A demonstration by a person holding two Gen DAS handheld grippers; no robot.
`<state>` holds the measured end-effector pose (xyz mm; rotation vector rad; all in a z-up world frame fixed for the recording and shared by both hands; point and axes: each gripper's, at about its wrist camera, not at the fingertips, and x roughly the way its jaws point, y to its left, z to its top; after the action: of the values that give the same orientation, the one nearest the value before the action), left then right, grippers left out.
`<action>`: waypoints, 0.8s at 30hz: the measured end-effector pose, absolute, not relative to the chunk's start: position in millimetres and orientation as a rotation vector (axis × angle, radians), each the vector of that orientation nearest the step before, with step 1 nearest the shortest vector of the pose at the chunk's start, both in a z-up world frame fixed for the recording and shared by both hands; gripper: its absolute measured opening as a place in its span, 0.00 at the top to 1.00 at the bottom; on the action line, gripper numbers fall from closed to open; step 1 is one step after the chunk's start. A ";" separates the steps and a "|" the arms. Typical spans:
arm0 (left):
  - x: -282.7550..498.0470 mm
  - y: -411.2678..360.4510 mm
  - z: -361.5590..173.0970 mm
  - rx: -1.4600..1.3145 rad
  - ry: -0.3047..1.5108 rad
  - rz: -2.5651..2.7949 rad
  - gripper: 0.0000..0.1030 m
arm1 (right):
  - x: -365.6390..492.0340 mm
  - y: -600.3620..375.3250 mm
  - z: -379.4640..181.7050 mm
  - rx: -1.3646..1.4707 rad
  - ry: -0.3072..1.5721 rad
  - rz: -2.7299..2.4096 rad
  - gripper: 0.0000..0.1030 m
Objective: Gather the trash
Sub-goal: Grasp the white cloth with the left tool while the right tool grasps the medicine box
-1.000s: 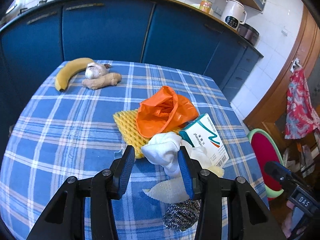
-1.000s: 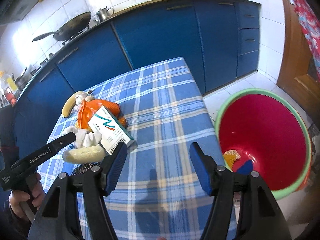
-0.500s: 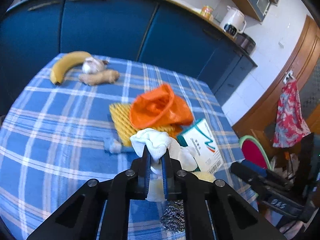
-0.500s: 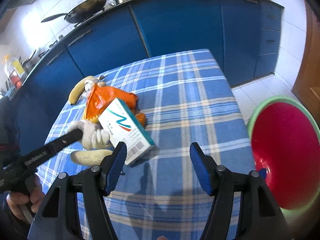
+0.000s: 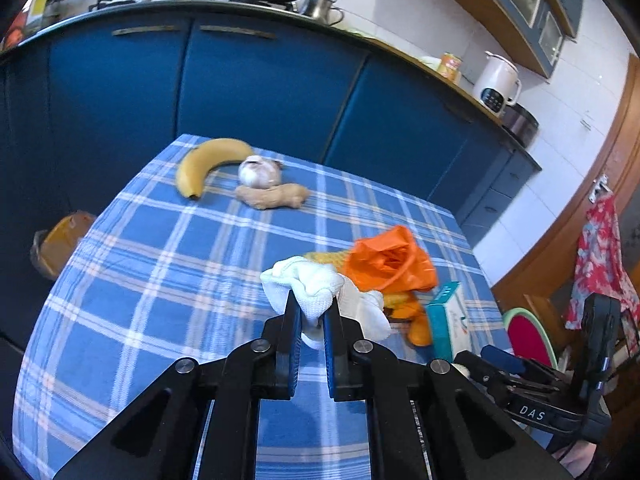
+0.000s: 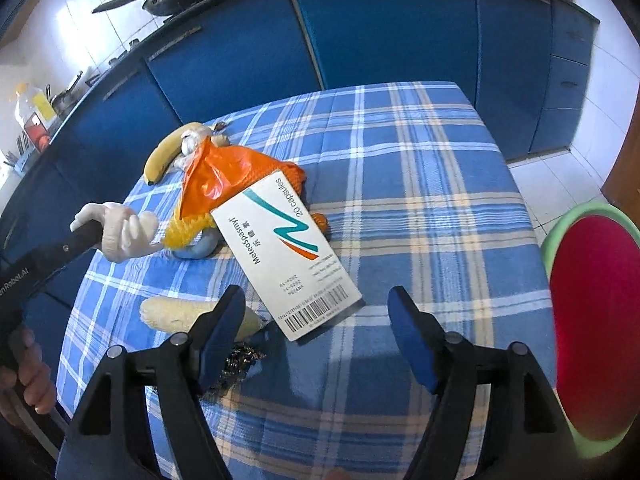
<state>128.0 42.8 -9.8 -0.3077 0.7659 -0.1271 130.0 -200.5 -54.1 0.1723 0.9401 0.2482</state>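
Now the left gripper point(image 5: 311, 314) is clamped on the white cloth point(image 5: 316, 292), holding it above the checked desk point(image 5: 160, 280) beside the orange plastic bag point(image 5: 390, 262). The right gripper point(image 6: 316, 320) hangs wide open over the capsule box point(image 6: 286, 252), with the red bin point(image 6: 596, 320) off to its right.

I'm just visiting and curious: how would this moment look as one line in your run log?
task: collect trash | left gripper: shut on white cloth, lifted | right gripper: open, near medicine box | red bin: beside table

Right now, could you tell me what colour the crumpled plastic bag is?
Orange plastic bag, clearest in the left wrist view.
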 end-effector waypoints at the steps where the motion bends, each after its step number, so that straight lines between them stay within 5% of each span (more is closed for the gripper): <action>1: 128.5 45.7 -11.9 -0.311 0.770 -0.119 0.91 | 131.6 -199.6 -55.7 0.168 0.945 0.247 0.27; 21: 122.1 53.7 -24.9 -0.335 0.797 -0.113 0.91 | 162.7 -198.5 -70.9 0.179 0.965 0.209 0.28; 24: 121.3 50.9 -26.2 -0.334 0.800 -0.123 0.91 | 160.0 -197.9 -69.9 0.185 0.963 0.209 0.35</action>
<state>121.3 50.9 -26.2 -0.3342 0.8001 -0.1225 160.0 -197.9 -69.9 0.1848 0.9630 0.2092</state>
